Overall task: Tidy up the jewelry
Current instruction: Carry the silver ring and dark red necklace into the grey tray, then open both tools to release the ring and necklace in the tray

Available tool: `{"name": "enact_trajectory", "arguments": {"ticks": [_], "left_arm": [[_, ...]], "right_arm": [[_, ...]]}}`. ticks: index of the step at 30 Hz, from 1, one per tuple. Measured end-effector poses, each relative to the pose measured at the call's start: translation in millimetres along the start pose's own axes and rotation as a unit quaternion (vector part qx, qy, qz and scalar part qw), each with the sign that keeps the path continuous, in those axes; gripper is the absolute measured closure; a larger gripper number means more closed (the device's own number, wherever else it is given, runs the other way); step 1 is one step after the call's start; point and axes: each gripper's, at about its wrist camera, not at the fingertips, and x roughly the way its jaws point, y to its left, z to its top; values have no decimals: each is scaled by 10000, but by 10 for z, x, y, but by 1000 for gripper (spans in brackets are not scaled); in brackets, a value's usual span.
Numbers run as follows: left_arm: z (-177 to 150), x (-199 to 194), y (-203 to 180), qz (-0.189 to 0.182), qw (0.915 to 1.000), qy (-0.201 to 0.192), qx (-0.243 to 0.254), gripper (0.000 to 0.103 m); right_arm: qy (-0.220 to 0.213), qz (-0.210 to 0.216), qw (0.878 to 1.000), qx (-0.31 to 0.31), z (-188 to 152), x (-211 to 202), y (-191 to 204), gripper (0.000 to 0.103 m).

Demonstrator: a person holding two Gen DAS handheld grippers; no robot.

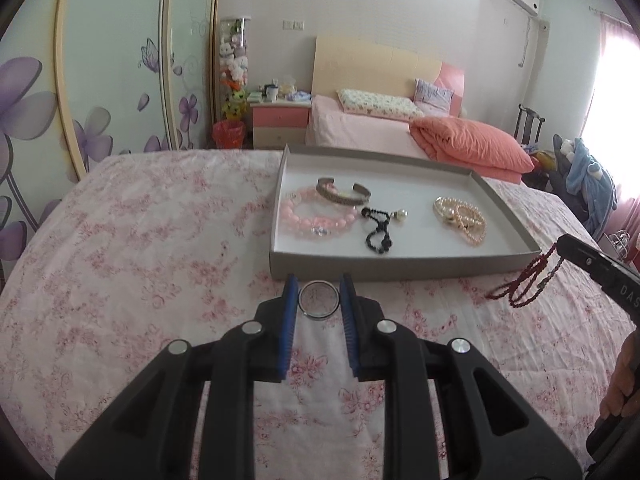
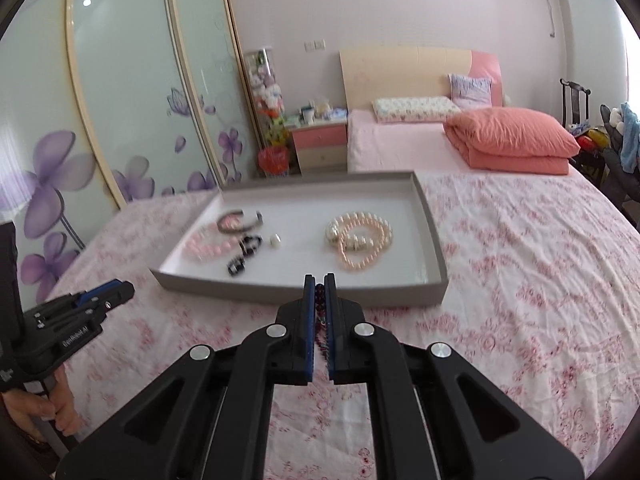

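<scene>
Blue pads of our left hand-held gripper (image 1: 319, 296) pinch a round silver metal ring (image 1: 319, 301) above the pink floral bed sheet (image 1: 140, 260). Our right hand-held gripper (image 2: 319, 292) is clamped on a dark red bead strand (image 1: 524, 284). Just beyond lies the shallow grey cardboard tray (image 1: 400, 270), holding pink, black and pearl bracelets. "GenRobot.AI" marks the left tool.

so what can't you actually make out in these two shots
- Dark red bead strand, right wrist view: mostly hidden between the right tongs' pads.
- Pink bracelets and black beads, right wrist view: blurred.
- Right tongs, left wrist view: cut off by the frame edge.
</scene>
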Motion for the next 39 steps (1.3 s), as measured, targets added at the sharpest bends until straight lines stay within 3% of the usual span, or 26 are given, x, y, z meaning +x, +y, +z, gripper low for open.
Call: {"name": "enact_trajectory", "arguments": {"ticks": [8, 22, 31, 39], "left_arm": [[32, -149, -149, 27, 9991, -337, 273, 81], [249, -59, -218, -111, 9982, -473, 350, 81], [527, 132, -354, -78, 9963, -683, 520, 81], [750, 488, -439, -272, 9969, -534, 505, 81]], "right_arm": [[-323, 72, 9995, 6, 102, -155, 47, 98], [-589, 99, 9982, 14, 347, -139, 56, 98], [-701, 66, 9975, 26, 589, 70, 51, 98], [-476, 67, 9986, 207, 708, 494, -26, 98]]}}
